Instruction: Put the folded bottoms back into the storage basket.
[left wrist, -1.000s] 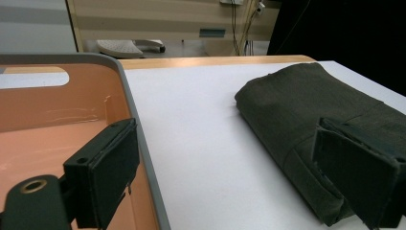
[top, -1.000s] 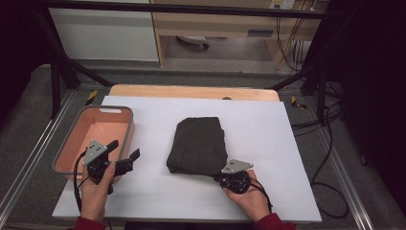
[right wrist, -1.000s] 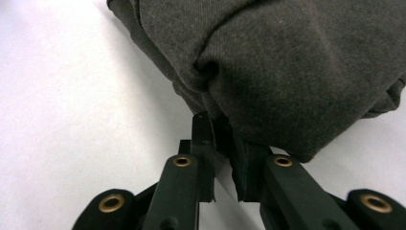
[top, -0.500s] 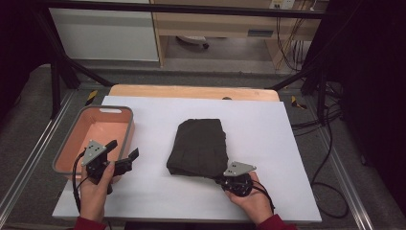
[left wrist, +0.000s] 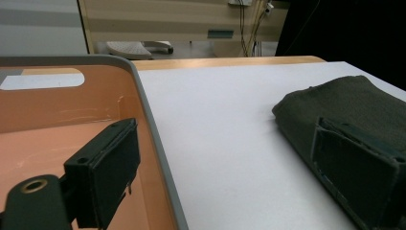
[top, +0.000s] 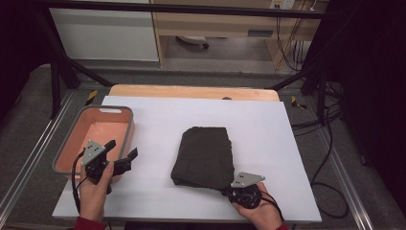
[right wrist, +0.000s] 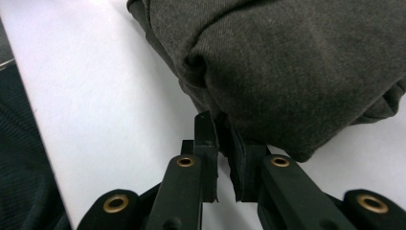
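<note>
Dark folded cloth (top: 205, 156) on white table (top: 277, 143), near corner pinched in right gripper (right wrist: 224, 143) jaws.

One folded dark garment (top: 206, 155) lies on the table (top: 158, 120), toward its near right part. One salmon-coloured tray (top: 122, 112) with a grey rim sits at the table's left edge. Two grippers are present, one per hand: the left gripper (top: 123, 154) and the right gripper (top: 224, 190).
</note>
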`<state>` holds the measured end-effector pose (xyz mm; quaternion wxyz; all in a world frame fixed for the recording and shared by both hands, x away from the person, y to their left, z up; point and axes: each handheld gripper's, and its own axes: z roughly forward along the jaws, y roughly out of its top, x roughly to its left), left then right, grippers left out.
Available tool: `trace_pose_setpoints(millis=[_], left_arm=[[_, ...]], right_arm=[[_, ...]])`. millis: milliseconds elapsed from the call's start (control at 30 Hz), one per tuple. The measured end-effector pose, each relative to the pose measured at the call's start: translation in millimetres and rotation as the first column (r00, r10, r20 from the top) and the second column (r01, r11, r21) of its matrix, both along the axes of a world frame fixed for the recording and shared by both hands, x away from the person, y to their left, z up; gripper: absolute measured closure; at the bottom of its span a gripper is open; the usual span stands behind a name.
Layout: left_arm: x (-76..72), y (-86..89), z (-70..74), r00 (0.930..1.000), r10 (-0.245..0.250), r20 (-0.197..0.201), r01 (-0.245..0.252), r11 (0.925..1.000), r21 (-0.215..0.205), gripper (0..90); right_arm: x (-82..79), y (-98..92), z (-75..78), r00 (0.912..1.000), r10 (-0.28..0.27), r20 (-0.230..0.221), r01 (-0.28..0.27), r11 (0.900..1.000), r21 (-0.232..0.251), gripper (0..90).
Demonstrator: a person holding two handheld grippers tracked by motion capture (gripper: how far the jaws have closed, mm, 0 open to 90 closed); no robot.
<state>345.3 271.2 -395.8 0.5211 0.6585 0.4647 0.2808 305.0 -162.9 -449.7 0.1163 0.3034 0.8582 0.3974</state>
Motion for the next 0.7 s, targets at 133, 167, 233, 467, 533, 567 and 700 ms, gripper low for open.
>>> trace_pose_setpoints(millis=[133,167,233,467,533,567,700], left_arm=[[-0.9,-0.7,0.3,1.0000,0.000,0.001,0.000,1.0000,0.003,9.5],[-1.0,-0.5,0.3,1.0000,0.001,0.003,-0.001,1.0000,0.003,9.5],[-0.5,0.0,-0.1,1.0000,0.003,0.000,-0.003,1.0000,0.003,9.5],[-0.4,-1.4,-0.4,1.0000,0.001,-0.002,-0.001,1.0000,0.009,9.6],[-0.2,-1.7,-0.6,1.0000,0.002,-0.001,-0.002,0.9999,0.010,9.5],[-0.1,-1.9,-0.7,1.0000,0.002,-0.001,-0.002,1.0000,0.009,9.6],[-0.1,-1.8,-0.8,1.0000,0.002,-0.002,-0.002,0.9999,0.011,9.6]], right_arm=[[1.5,-2.4,-3.5,0.9997,-0.003,-0.022,0.003,1.000,0.017,76.5],[-0.3,-5.6,-3.5,0.9994,-0.013,-0.032,0.014,1.000,0.028,67.3],[-4.8,-9.9,-3.4,0.9990,-0.028,-0.034,0.029,0.999,0.017,58.8],[-24.3,-21.8,6.7,0.9959,-0.087,0.022,0.087,0.996,0.007,42.4],[-26.8,-20.7,11.1,0.9948,-0.080,0.063,0.078,0.996,0.032,38.7],[-27.6,-19.9,13.1,0.9931,-0.080,0.086,0.077,0.996,0.032,37.7],[-28.7,-16.7,20.0,0.9850,-0.080,0.153,0.074,0.996,0.049,33.6]])
